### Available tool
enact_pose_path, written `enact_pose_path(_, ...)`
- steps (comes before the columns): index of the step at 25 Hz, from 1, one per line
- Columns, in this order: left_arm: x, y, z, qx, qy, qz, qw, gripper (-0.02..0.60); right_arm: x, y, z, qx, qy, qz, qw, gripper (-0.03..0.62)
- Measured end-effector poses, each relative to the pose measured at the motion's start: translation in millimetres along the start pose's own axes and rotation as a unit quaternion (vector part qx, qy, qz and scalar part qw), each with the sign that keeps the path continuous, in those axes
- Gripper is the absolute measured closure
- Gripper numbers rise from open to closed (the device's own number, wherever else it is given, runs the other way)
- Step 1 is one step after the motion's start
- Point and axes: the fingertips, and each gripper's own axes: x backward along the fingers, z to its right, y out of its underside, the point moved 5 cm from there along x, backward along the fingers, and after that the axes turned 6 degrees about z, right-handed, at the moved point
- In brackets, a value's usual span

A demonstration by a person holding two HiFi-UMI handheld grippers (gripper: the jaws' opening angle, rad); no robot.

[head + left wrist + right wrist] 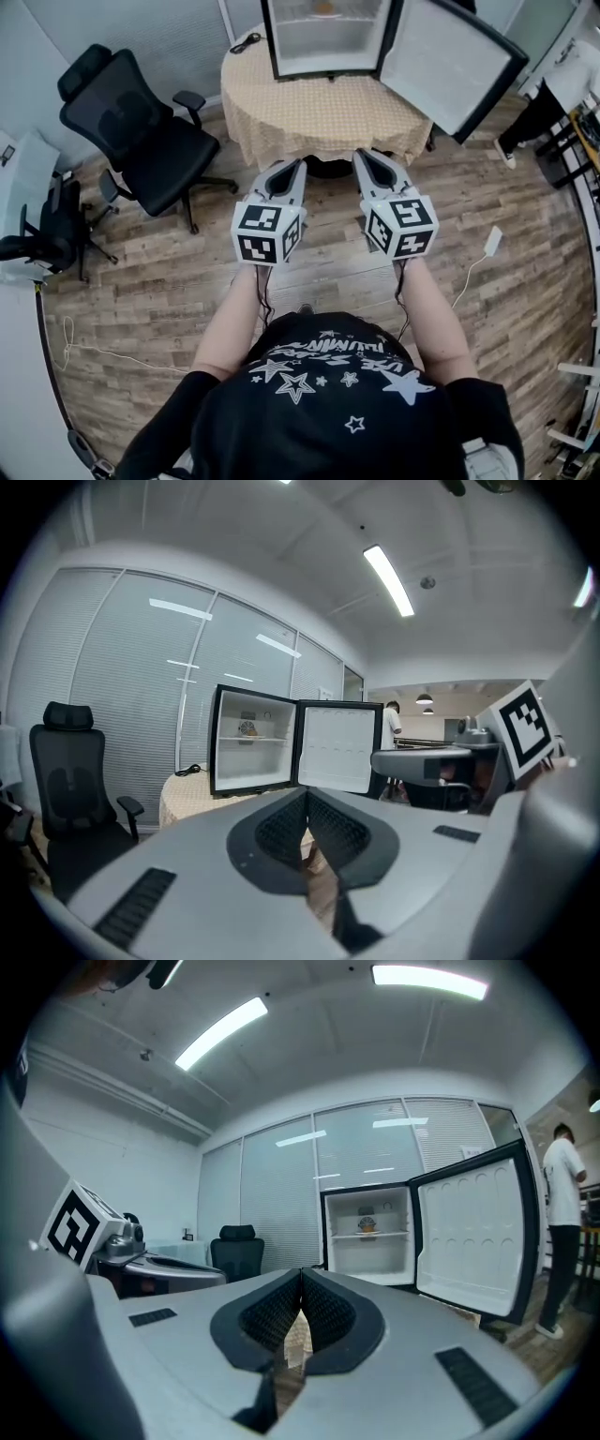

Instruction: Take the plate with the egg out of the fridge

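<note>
A small black fridge [323,37] stands on a round table with a beige cloth [323,117]. Its door [450,61] is swung open to the right. The plate with the egg [367,1225] sits on the upper shelf inside, also seen in the left gripper view as the plate [247,729]. My left gripper [292,167] and right gripper [366,157] are held side by side in front of the table, well short of the fridge. Both point at the fridge. The left gripper [307,794] has its jaws together with nothing between them, and so does the right gripper [301,1274].
A black office chair [141,141] stands left of the table, and a second chair [37,234] is at the far left. A black cable [246,42] lies on the table's left edge. A white adapter [492,242] lies on the wooden floor. A person [553,94] stands at the right.
</note>
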Motion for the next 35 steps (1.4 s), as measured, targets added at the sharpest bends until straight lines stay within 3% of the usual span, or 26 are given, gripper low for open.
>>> enact_pose_path(8, 3.2, 15.4, -17.7, 0.001, 0.047, -0.017, 0.9988, 0.574, 15.1, 33.9, -9.3, -0.041, 0.044, -0.010, 0.998, 0.565)
enact_pose_path(15, -22.3, 29.6, -27.3, 0.008, 0.061, -0.037, 0.9974, 0.574, 9.3, 50.6, 21.7, -0.085, 0.084, -0.012, 0.993, 0.565)
enact_pose_path(25, -78.9, 27.5, -49.1, -0.002, 0.037, -0.049, 0.9981, 0.574, -56.4, 57.3, 69.0, -0.109, 0.060, -0.006, 0.992, 0.565)
enact_pose_path(35, -159.8, 21.0, -80.9, 0.005, -0.012, -0.061, 0.9981, 0.574, -150.4, 46.2, 126.3, -0.096, -0.011, -0.016, 0.995, 0.565)
